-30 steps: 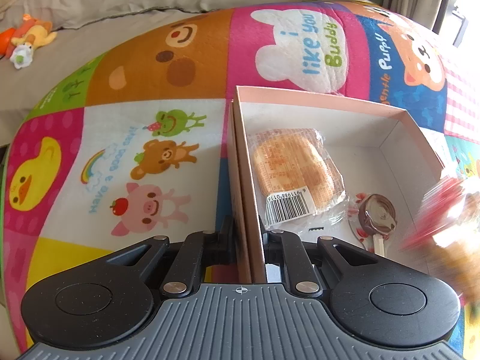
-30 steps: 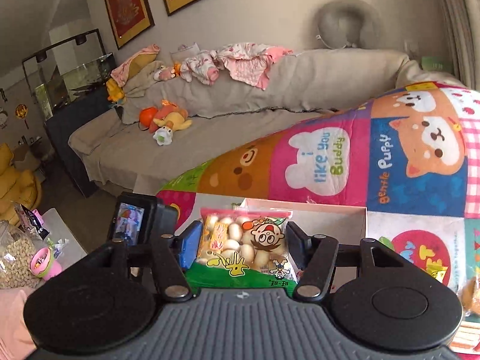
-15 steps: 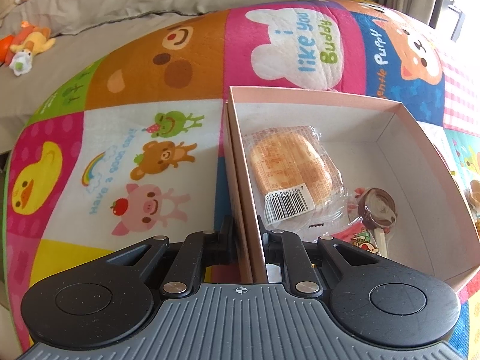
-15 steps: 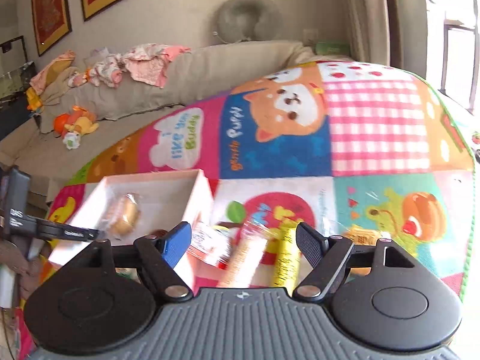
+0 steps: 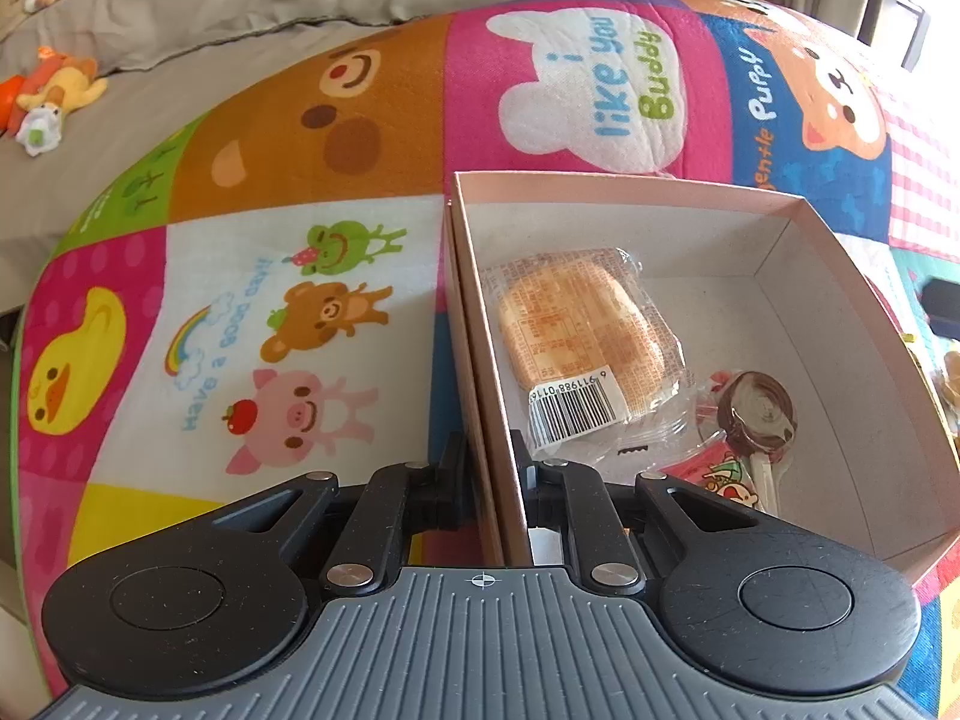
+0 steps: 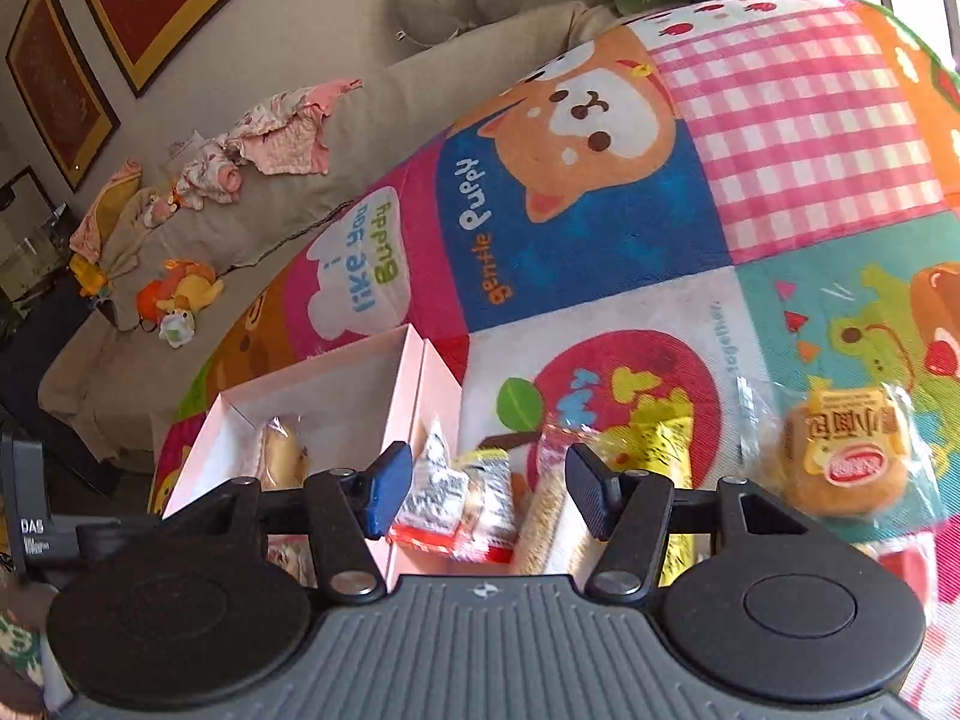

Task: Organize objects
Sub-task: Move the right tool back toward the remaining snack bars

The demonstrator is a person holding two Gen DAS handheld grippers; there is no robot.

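Note:
A pink cardboard box (image 5: 630, 183) sits on the colourful cartoon mat (image 5: 252, 312). My left gripper (image 5: 487, 462) is shut on the box's left wall near the front corner. Inside lie a wrapped bun (image 5: 582, 330), a chocolate lollipop (image 5: 759, 414) and a red snack packet (image 5: 714, 474). In the right wrist view, my right gripper (image 6: 489, 492) hovers just right of the box (image 6: 414, 396), over a pile of snacks. Its jaws are closing, with a red-and-white packet (image 6: 462, 504) and a beige bar (image 6: 546, 522) between them; the pads touch neither.
A yellow packet (image 6: 660, 444) and another wrapped bun (image 6: 846, 456) lie on the mat right of the pile. Behind the mat runs a grey sofa (image 6: 360, 138) with plush toys (image 6: 180, 294) and crumpled clothes (image 6: 270, 144).
My right gripper let go of a green-and-red snack packet over the box, then swung right and down to the pile on the mat. A red packet now lies beside the lollipop. The left gripper stayed put.

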